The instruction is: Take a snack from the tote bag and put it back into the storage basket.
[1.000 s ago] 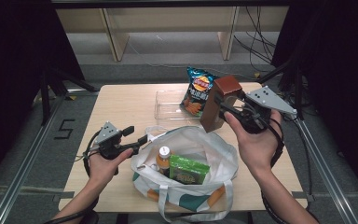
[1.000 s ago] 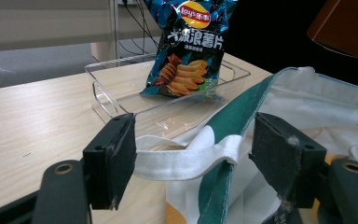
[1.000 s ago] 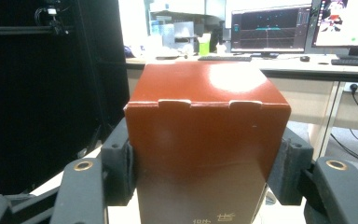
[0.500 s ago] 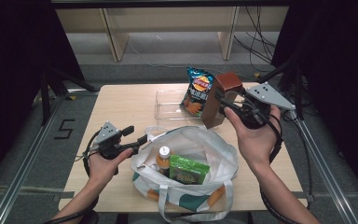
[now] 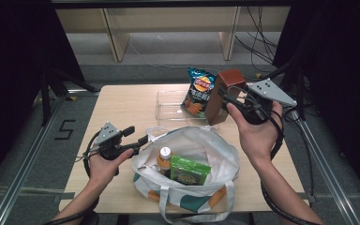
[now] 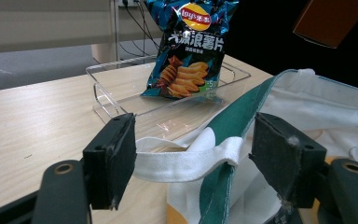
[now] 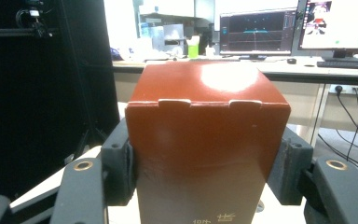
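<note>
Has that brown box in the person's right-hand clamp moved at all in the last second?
No. The brown box, clamped in the right gripper, sits as before beside the chips bag, over the clear tray's right end.

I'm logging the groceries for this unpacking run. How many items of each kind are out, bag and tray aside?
Brown cardboard box, clamped in the right hand-held gripper: 1
Blue crisp packet standing in the clear plastic tray: 1
Orange-capped drink bottle in the white tote bag: 1
Green snack packet in the bag: 1
Total: 4
</note>
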